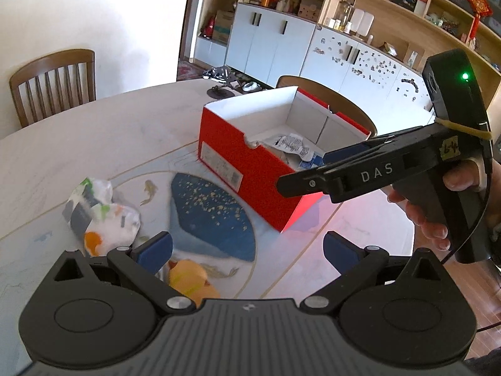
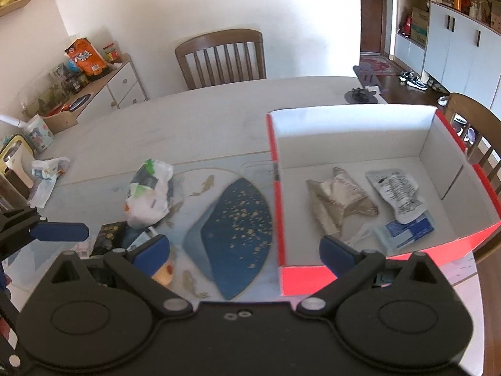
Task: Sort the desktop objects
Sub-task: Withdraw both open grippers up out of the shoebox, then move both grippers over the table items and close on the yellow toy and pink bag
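A red shoebox point(image 1: 250, 172) with a white inside stands open on the table. In it lie a silver wrapper point(image 2: 338, 200), a white printed packet point(image 2: 397, 194) and a blue packet point(image 2: 407, 228). Left of the box sit a crumpled white packet point(image 2: 150, 194), a dark packet point(image 2: 109, 235) and an orange item point(image 1: 188, 282). My left gripper point(image 1: 247, 250) hovers open and empty above the blue fan pattern, with the orange item just below its left pad. My right gripper point(image 2: 245, 250) is open and empty at the box's near left corner; a hand holds it point(image 1: 308, 172).
The pale table point(image 1: 94, 144) carries a painted blue fan and fish. A phone stand point(image 2: 360, 94) sits at its far side and tissue packs point(image 2: 47, 169) at its left. Wooden chairs point(image 2: 219, 56) ring the table. Cabinets and shelves line the room behind.
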